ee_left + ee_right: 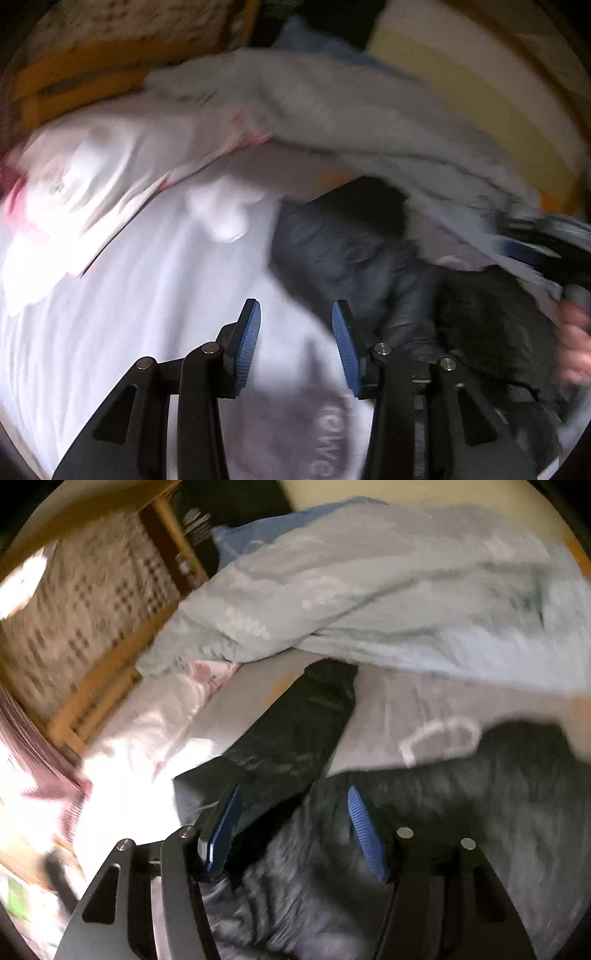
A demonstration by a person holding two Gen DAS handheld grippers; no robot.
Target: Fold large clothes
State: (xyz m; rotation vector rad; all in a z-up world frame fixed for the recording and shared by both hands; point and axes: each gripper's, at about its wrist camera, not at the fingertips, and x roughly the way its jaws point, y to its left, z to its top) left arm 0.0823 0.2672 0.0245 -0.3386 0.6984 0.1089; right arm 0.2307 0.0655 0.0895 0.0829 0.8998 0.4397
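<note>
A dark puffy jacket (295, 723) lies on the bed, one sleeve stretched away from me; it also shows in the left wrist view (354, 251). A white garment (129, 314) with grey lettering is spread under my left gripper (295, 314), which is open and empty above it. My right gripper (293, 805) is open and empty just above the jacket's body (461, 812). A pale blue-grey garment (388, 590) lies bunched beyond the jacket. Both views are motion-blurred.
A wooden headboard with woven panel (85, 627) stands at the left. A white and pink pillow (92, 177) lies near it. The other gripper and a hand (572, 332) show at the right edge of the left wrist view.
</note>
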